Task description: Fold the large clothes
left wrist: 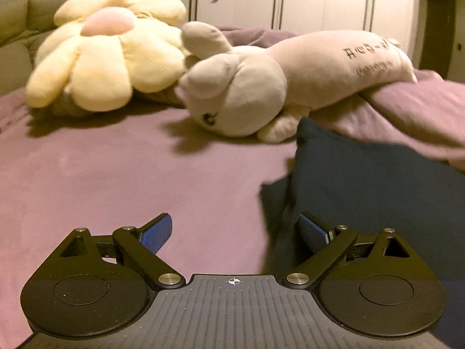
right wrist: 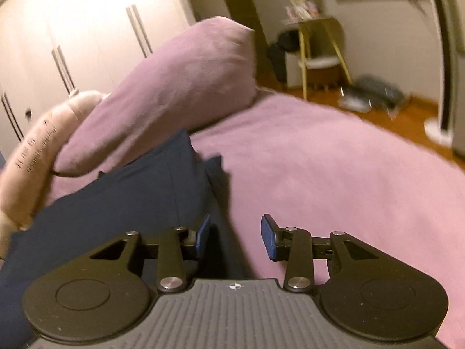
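A dark navy garment (left wrist: 372, 186) lies bunched on the purple bed sheet (left wrist: 116, 180), at the right of the left wrist view. My left gripper (left wrist: 235, 232) stands wide open over the sheet; its right finger is at the garment's near left edge, with nothing between the pads. In the right wrist view the navy garment (right wrist: 122, 195) fills the lower left. My right gripper (right wrist: 237, 237) is open beside the garment's right edge, its left pad close to the cloth; the gap holds only shadowed cloth edge and sheet.
A cream flower plush (left wrist: 104, 55) and a long beige rabbit plush (left wrist: 261, 84) lie at the head of the bed. A purple pillow (right wrist: 180, 87) leans behind the garment. White wardrobe doors (left wrist: 305, 0) stand beyond. A gold-legged side table (right wrist: 319, 49) stands on the wooden floor.
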